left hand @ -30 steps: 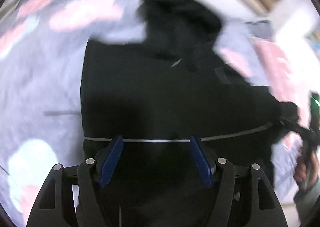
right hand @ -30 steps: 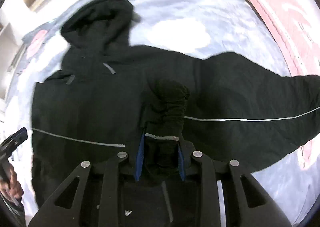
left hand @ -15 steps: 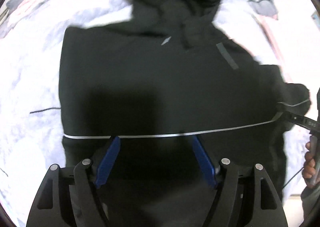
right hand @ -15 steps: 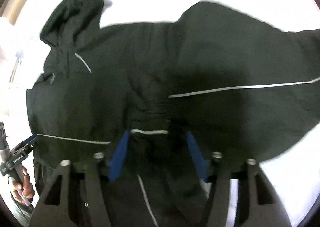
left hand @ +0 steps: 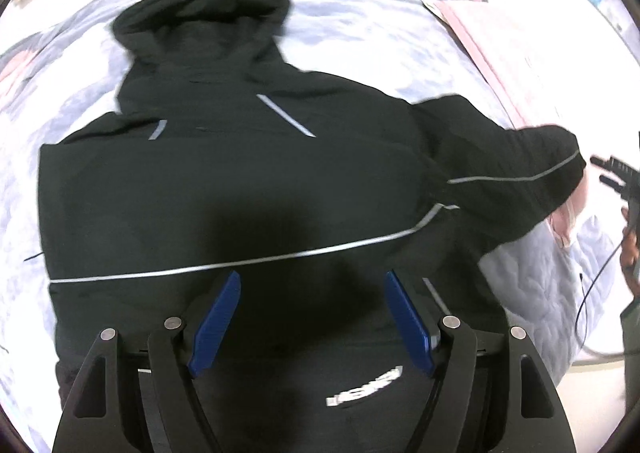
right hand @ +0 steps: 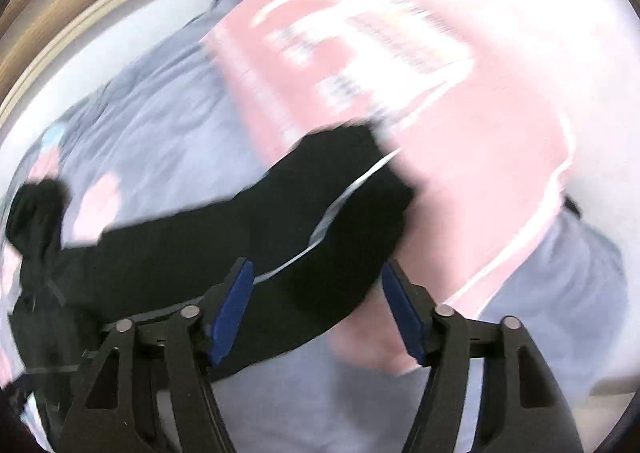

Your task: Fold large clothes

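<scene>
The black hooded jacket (left hand: 240,181) lies flat on the pale quilted bed cover (left hand: 360,33), hood (left hand: 200,17) away from me, one sleeve (right hand: 320,213) stretched out sideways toward the pink pillow (right hand: 460,125). My left gripper (left hand: 312,317) hovers over the hem, jaws spread, holding nothing; my right gripper (right hand: 316,309) hangs spread above that sleeve, empty. I judge the sleeve fold is in hand: next, pinch the cuff and carry it across the body

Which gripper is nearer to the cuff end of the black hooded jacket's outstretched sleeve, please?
Right. The right gripper hovers open just short of the sleeve's cuff end; the left gripper is open over the black hooded jacket near its hem, far from that cuff.
</scene>
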A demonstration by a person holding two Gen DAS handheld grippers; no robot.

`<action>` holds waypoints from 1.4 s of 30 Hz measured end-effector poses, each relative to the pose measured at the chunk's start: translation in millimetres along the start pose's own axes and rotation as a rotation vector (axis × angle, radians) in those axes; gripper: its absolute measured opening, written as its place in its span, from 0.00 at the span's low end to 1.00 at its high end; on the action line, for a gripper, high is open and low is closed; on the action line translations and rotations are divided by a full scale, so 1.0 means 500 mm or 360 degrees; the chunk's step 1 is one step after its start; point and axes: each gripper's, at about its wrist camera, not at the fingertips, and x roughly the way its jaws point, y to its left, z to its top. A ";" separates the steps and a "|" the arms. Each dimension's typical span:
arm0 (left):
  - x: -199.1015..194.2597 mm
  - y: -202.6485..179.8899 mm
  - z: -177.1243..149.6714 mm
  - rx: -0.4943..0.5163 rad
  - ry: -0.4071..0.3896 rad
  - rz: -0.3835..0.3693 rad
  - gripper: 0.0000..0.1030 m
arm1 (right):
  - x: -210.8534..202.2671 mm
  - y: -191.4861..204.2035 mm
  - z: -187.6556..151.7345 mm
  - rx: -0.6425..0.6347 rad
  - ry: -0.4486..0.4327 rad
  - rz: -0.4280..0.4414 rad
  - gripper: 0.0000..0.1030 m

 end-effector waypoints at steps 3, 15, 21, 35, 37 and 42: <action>0.018 -0.039 0.000 0.0001 0.0042 -0.0013 0.73 | 0.040 -0.052 0.042 0.0039 0.0003 0.0009 0.73; 0.137 -0.142 0.060 0.0077 0.0112 0.0170 0.73 | 0.083 0.000 0.030 -0.0108 -0.0004 0.0177 0.19; 0.263 -0.136 0.066 -0.0018 0.0359 0.0154 0.74 | 0.091 -0.036 0.037 -0.0065 -0.0016 0.0025 0.19; 0.021 0.013 0.030 -0.0203 0.0019 -0.0018 0.73 | 0.023 0.182 -0.011 -0.0258 0.0025 0.0195 0.19; -0.024 0.048 0.015 -0.0214 -0.0040 0.0023 0.73 | -0.016 0.282 -0.040 -0.0354 -0.0008 0.0256 0.19; -0.125 0.150 -0.017 -0.0286 -0.0166 0.0056 0.73 | -0.121 0.578 -0.143 -0.0680 -0.0134 0.0340 0.19</action>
